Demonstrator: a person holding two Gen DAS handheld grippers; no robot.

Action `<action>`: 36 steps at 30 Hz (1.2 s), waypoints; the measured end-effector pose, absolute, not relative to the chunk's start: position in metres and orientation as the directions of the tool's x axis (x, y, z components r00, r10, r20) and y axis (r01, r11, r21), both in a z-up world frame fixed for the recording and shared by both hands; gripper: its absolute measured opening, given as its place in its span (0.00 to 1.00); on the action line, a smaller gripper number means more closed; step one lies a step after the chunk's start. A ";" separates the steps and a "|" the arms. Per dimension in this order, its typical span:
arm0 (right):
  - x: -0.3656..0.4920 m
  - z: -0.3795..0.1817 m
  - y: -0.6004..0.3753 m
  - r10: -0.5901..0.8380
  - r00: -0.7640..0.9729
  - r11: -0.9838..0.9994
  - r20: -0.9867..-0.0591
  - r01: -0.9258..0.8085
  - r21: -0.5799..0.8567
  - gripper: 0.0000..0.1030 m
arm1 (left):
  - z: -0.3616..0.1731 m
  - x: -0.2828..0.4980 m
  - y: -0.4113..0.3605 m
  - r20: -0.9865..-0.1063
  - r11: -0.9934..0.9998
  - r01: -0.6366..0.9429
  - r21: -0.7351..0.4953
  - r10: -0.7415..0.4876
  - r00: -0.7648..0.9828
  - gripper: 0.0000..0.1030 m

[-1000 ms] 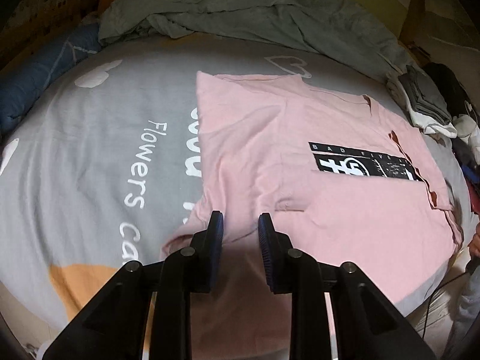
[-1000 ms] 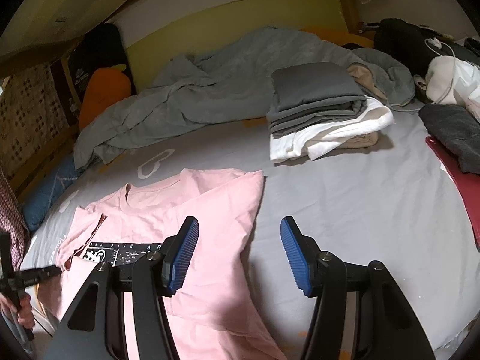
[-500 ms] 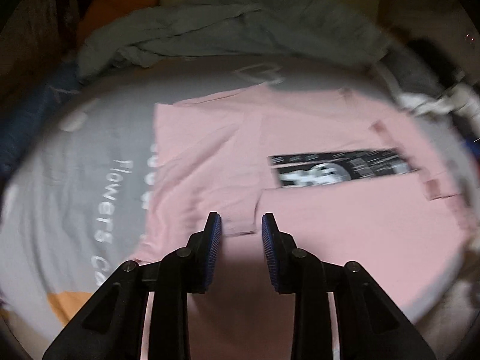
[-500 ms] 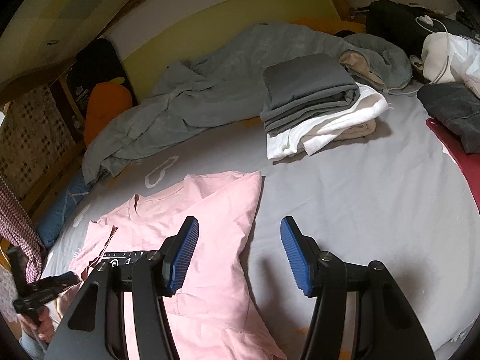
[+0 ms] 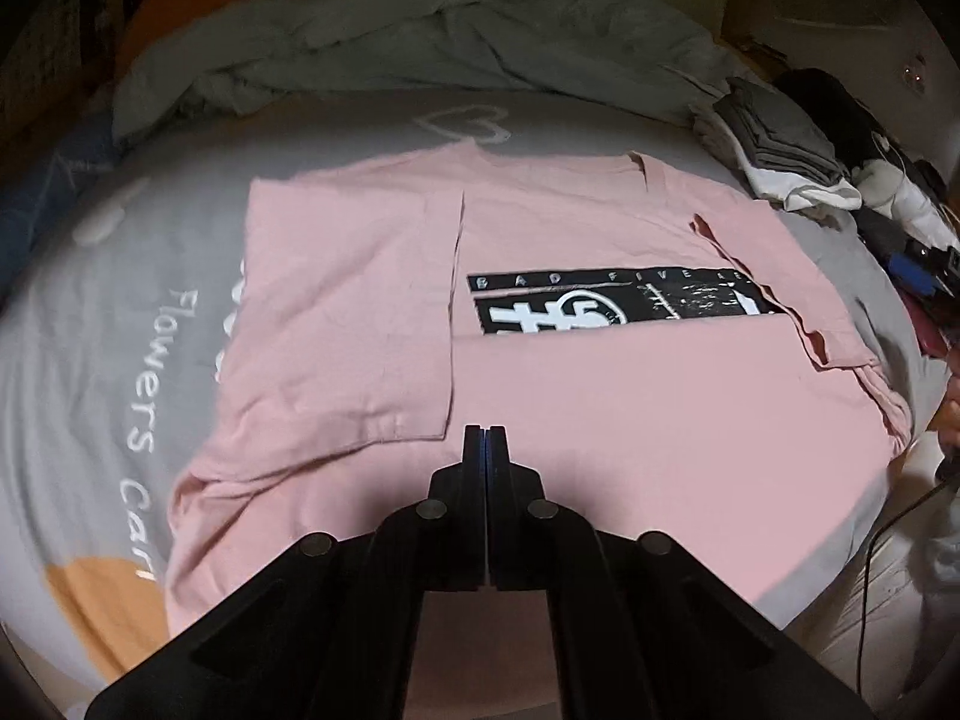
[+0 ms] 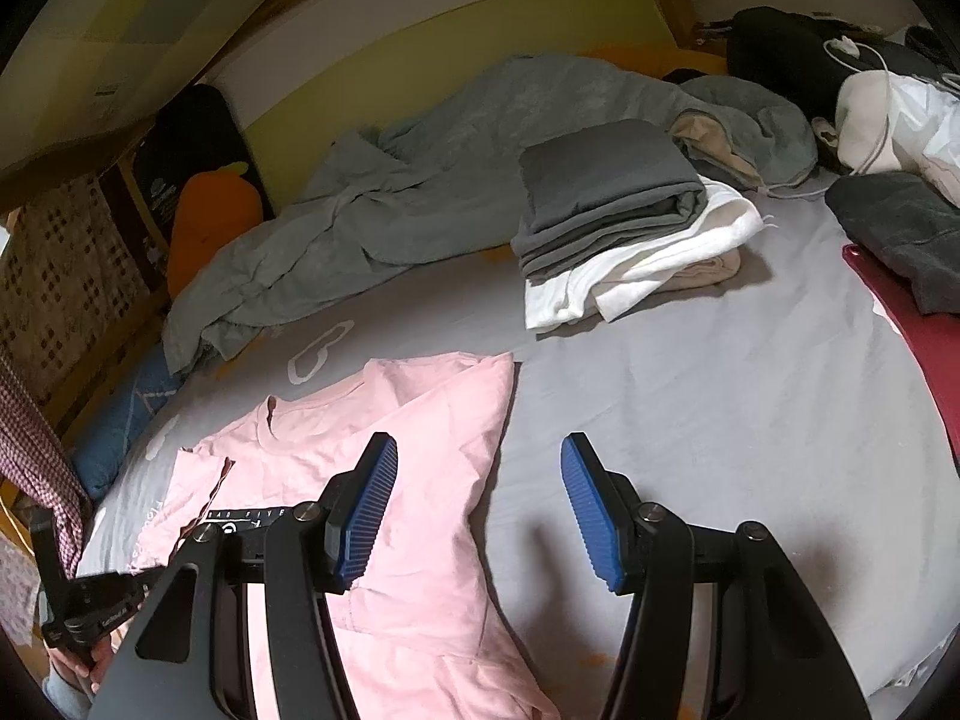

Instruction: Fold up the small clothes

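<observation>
A pink T-shirt (image 5: 600, 408) with a black printed band lies flat on the grey bed sheet (image 5: 120, 312), both sleeves folded in over the body. My left gripper (image 5: 486, 433) hovers over the shirt's near middle, just right of the folded-in left sleeve's hem. Its jaws are pressed together and no cloth shows between them. In the right wrist view the same T-shirt (image 6: 420, 432) lies at lower left. My right gripper (image 6: 478, 501) stands open over its right edge and the sheet (image 6: 690, 396), holding nothing.
A rumpled grey blanket (image 6: 420, 180) lies along the back of the bed. A stack of folded grey and white clothes (image 6: 624, 222) sits at the back right, with dark clothes (image 6: 900, 234) and a red item (image 6: 924, 336) further right. A hand (image 6: 78, 660) holds the left gripper's handle.
The left gripper's jaws have gone from slightly apart to fully together, and it has shifted right across the shirt. The right gripper stays open and nearly in place.
</observation>
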State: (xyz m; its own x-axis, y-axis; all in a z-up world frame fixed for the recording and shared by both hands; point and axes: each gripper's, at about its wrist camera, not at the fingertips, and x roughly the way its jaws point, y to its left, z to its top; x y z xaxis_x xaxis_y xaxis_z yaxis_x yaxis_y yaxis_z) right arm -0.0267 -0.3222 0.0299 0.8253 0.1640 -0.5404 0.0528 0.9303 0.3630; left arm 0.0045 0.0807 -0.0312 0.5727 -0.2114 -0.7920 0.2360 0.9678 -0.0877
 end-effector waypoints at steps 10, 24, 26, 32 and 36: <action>-0.033 0.028 -0.323 0.172 0.823 0.929 -0.542 0.047 0.366 0.57 | -0.016 -0.004 0.077 -0.713 0.976 0.216 0.001 -0.151 0.684 0.31; -0.080 -0.004 -0.283 0.043 0.811 0.986 -0.584 0.058 0.153 0.50 | -0.022 -0.030 0.081 -0.689 0.990 0.139 -0.036 -0.125 0.714 0.35; -0.096 -0.005 -0.287 0.002 0.827 0.984 -0.562 0.097 0.147 0.50 | -0.021 -0.036 0.085 -0.680 0.990 0.129 -0.054 -0.131 0.721 0.35; -0.118 -0.022 -0.290 0.110 0.795 0.965 -0.596 0.058 0.257 0.44 | -0.021 -0.050 0.083 -0.668 0.989 0.126 -0.076 -0.144 0.730 0.38; -0.120 -0.026 -0.287 0.089 0.793 0.966 -0.602 0.079 0.247 0.44 | -0.023 -0.054 0.085 -0.666 0.990 0.112 -0.081 -0.138 0.734 0.40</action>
State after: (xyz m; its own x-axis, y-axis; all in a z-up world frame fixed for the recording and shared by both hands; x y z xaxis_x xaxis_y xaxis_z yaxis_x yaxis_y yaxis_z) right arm -0.1199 -0.2871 -0.0257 0.7933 0.0893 -0.6022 0.0785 0.9659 0.2467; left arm -0.0540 0.0846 -0.0228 0.7335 -0.1376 -0.6656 0.1121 0.9904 -0.0812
